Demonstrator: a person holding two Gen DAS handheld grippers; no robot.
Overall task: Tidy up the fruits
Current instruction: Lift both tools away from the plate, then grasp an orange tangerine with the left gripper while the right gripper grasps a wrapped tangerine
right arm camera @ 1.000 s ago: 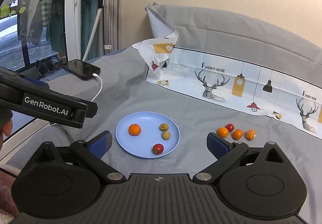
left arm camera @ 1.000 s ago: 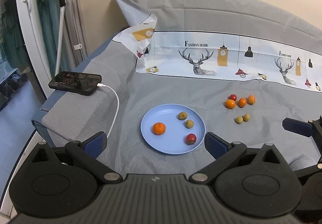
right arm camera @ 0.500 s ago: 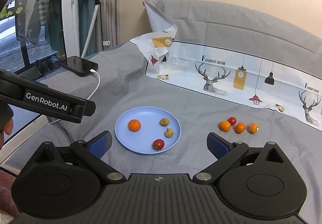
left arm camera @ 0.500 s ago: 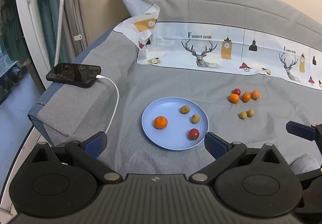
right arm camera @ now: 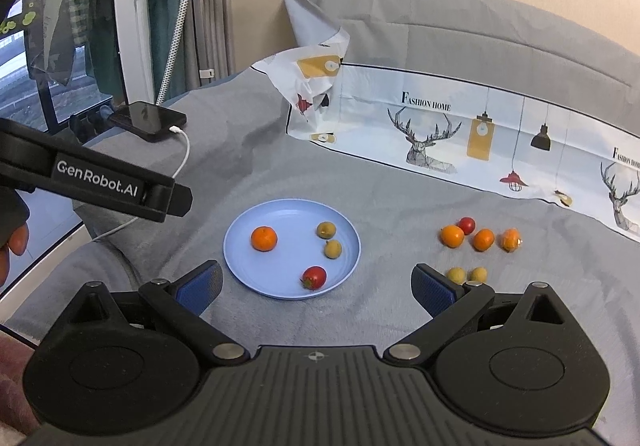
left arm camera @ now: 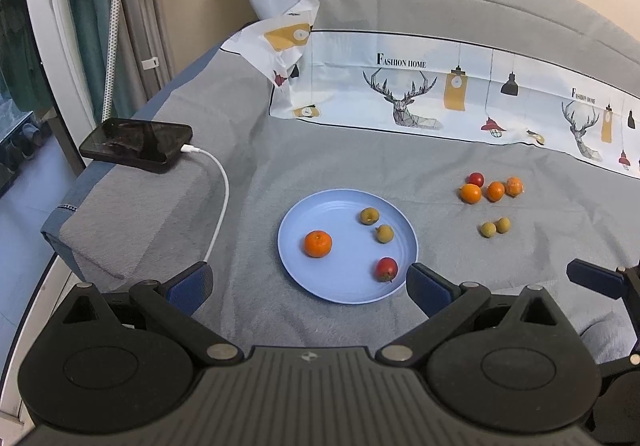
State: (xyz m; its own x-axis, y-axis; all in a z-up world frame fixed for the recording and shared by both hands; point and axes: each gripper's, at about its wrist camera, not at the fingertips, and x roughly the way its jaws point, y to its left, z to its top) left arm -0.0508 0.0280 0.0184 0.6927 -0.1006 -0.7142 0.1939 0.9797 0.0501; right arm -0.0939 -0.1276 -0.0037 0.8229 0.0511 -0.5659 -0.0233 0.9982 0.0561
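1. Fingers of the right gripper [right arm camera: 316, 286] are spread wide and hold nothing; the left gripper [left arm camera: 308, 284] is likewise spread and empty.
2. Loose fruit lies on the grey bedspread [right arm camera: 400, 205], right of the round light-blue plastic plate [right arm camera: 240, 258]: two small greenish-yellow round fruits [right arm camera: 466, 274] just beyond the right gripper's right finger, and farther off three orange fruits [right arm camera: 480, 238] with a small red tomato [right arm camera: 466, 224].
3. By my reckoning the right gripper is nearer; the plate, already carrying four fruits, lies left of that cluster.

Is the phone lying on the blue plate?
No, the phone lies on the grey cushion, far left of the plate, which holds only four fruits.
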